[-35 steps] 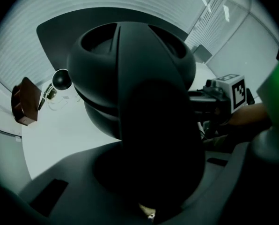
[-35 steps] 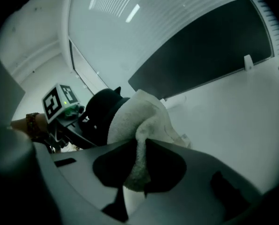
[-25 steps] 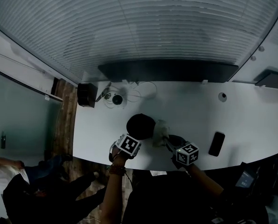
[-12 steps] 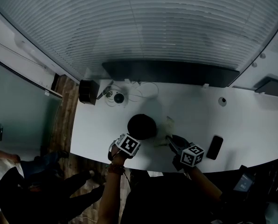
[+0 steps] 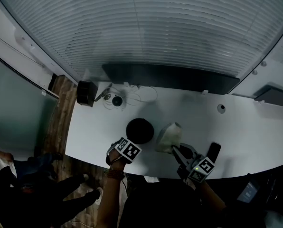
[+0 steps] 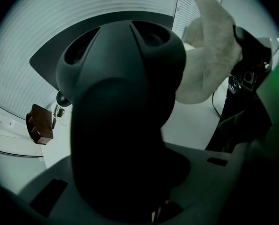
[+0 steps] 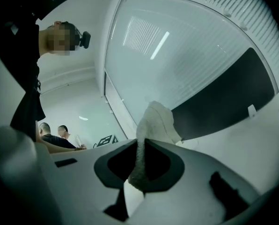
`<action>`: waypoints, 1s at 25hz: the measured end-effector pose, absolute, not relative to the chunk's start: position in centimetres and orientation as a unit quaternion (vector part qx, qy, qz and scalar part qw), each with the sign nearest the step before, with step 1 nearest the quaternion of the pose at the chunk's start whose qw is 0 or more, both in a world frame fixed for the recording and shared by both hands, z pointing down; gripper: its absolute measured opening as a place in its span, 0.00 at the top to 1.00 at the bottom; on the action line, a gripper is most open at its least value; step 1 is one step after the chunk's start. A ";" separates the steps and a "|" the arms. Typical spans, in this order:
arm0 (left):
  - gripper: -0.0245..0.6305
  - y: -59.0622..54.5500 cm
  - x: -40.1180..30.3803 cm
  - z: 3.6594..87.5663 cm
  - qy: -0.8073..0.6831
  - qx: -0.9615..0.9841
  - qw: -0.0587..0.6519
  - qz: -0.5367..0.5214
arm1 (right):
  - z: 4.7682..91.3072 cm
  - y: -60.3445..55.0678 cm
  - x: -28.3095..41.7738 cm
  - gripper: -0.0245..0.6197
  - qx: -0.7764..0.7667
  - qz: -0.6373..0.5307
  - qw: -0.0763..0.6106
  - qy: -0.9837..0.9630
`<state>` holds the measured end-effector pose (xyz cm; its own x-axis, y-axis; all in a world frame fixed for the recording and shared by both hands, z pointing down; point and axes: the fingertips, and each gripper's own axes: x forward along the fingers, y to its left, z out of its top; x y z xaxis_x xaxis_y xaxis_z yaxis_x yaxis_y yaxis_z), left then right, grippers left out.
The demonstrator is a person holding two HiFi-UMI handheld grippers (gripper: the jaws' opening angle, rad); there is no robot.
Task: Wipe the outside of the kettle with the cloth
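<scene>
The right gripper (image 5: 176, 149) pinches the pale cloth (image 5: 169, 136), held up just beside the black kettle (image 5: 139, 129) on the white table (image 5: 255, 127), while the left gripper (image 5: 127, 145) clamps the kettle's top

**A:** What stands on the white table (image 5: 255, 132)?

**B:** A black kettle (image 5: 140, 130), seen from straight above, near the front edge. The left gripper (image 5: 130, 146) sits right at its near rim, marker cube facing up.

**A:** And the cloth?

**B:** The pale cloth (image 5: 169, 137) bunches at the tips of the right gripper (image 5: 175, 149), just beside the kettle's right side (touching or not, I cannot tell).

**A:** Anything else?

**B:** A black phone (image 5: 213, 152) lies right of that gripper. A dark box (image 5: 86, 93) and looped cables (image 5: 140, 95) are at the back left, and a long dark panel (image 5: 170, 76) runs along the far edge.
</scene>
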<state>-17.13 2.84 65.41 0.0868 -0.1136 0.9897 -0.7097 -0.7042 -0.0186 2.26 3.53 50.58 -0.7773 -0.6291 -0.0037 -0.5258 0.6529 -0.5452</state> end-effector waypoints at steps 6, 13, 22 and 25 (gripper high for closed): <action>0.84 2.2 -16.1 65.2 -0.280 0.670 0.229 0.648 | 51.2 3.3 2.4 0.90 -0.322 -0.285 0.102 0.897; 0.84 1.9 -16.3 65.1 -0.279 0.679 0.245 0.633 | 52.2 2.9 1.9 0.90 -0.319 -0.291 0.101 0.896; 0.84 2.0 -16.3 65.1 -0.285 0.704 0.255 0.599 | 53.2 2.6 1.0 0.90 -0.307 -0.309 0.102 0.894; 0.84 2.1 -16.5 65.2 -0.286 0.707 0.251 0.596 | 53.1 2.6 0.9 0.90 -0.306 -0.317 0.107 0.891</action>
<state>-16.46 2.09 65.18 0.1253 -0.1050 0.9865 -0.7043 -0.7097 0.0139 0.90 2.61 53.11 -0.7896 -0.6136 0.0032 -0.4781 0.6119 -0.6301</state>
